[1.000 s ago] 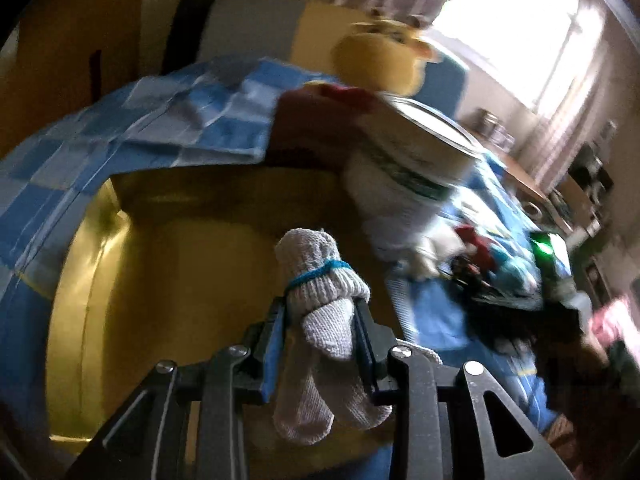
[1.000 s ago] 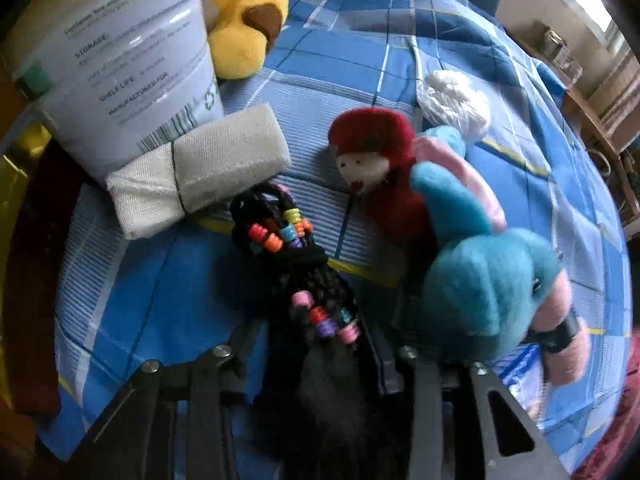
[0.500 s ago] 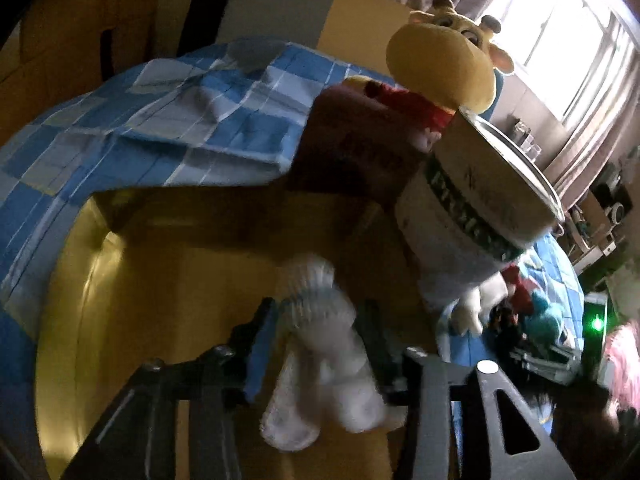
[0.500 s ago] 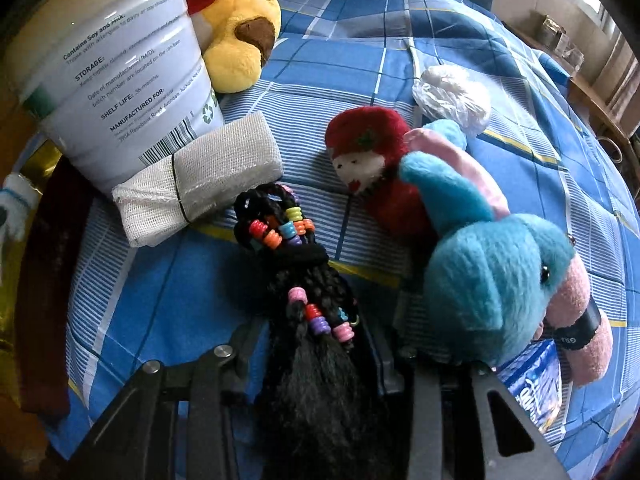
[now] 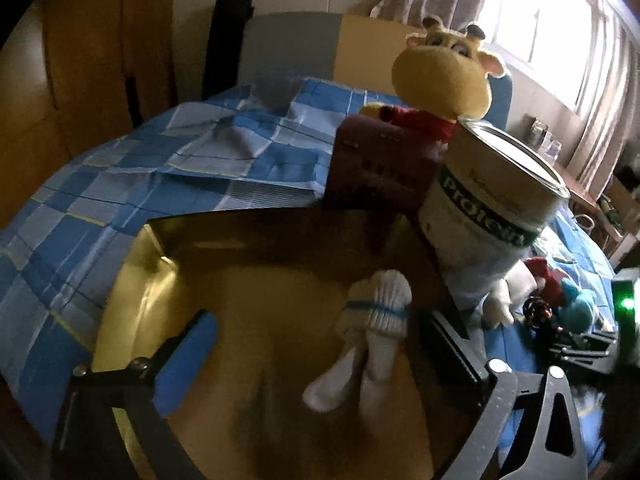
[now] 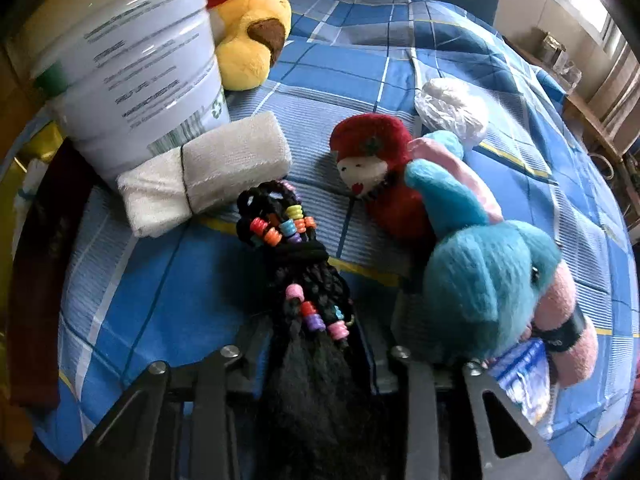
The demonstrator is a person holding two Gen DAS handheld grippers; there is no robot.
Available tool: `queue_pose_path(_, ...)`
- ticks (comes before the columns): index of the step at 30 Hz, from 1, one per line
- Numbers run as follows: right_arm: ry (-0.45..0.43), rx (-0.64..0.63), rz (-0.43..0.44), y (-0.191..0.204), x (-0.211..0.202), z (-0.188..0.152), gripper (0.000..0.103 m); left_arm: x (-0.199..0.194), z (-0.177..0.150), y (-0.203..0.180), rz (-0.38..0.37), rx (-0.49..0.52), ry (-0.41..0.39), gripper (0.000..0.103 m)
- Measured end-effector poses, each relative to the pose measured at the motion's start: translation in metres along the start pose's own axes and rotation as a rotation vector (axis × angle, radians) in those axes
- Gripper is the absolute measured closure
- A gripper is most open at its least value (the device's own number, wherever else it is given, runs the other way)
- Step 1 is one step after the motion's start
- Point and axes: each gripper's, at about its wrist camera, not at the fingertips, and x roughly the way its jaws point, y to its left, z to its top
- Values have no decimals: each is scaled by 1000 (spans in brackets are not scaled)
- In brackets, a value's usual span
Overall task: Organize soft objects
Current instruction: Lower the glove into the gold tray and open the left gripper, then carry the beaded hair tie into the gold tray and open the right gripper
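In the left wrist view my left gripper (image 5: 316, 324) hangs over a gold box (image 5: 160, 280); its jaws are opening wide. A rolled white sock bundle (image 5: 376, 320) with a blue band lies loose between them inside the box, clear of both pads. In the right wrist view my right gripper (image 6: 316, 332) is shut on a black braided hairpiece (image 6: 296, 280) strung with coloured beads, which lies on the blue checked bedspread (image 6: 360, 52). The hairpiece's far end reaches a folded white cloth bundle (image 6: 208, 172).
A tall white tin (image 6: 132, 60) stands by the box, with a maroon box (image 5: 380, 164) and a yellow plush (image 6: 252, 32) behind it. A red-haired doll (image 6: 376, 168), a blue and pink plush (image 6: 488, 280) and a white wrapped ball (image 6: 452, 112) lie to the right.
My left jaws have spread wide and let go of the sock bundle, which now lies lower in the gold box. The right gripper stays on the hairpiece.
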Motion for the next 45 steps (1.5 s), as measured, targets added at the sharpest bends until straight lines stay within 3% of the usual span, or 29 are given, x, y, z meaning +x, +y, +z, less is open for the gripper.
queue_pose_path(8,-34,-59,-17,2,-60,-11,71,-36,-18,12,180,68,-127,0)
queue_pose_path(10,-70,-35,-8,-4,-80,-3,71,-41,-20,16,179,67,-150,0)
queue_pose_path(12,-112,-10,-5,-8,-99,14,71,-47,-22,20,130,57,-175,0)
queue_pose_path(18,-207,81,-32,-29,-126,100,71,-56,-26,17,18,91,-180,0)
queue_pose_path(22,-271,142,-66,-29,-146,176,71,-61,-32,20,23,91,-177,0)
queue_pose_path(25,-350,131,-85,-7,-166,232,71,-56,-33,27,14,79,-118,0)
queue_pose_path(27,-401,89,-74,23,-181,266,71,-56,-34,35,38,59,-120,0)
queue_pose_path(30,-472,-31,-18,77,-200,289,71,-58,-34,48,51,29,-117,0)
queue_pose_path(32,-490,-119,52,114,-204,288,71,-61,-34,58,55,2,-124,0)
queue_pose_path(34,-454,-198,136,151,-197,271,71,-63,-32,67,72,-21,-133,0)
queue_pose_path(37,-337,-305,251,204,-167,228,71,-66,-30,81,71,-66,-129,0)
queue_pose_path(41,-143,-354,353,249,-107,169,71,-71,-31,95,99,-121,-126,0)
queue_pose_path(45,20,-283,380,264,-50,138,70,-74,-34,104,96,-162,-104,0)
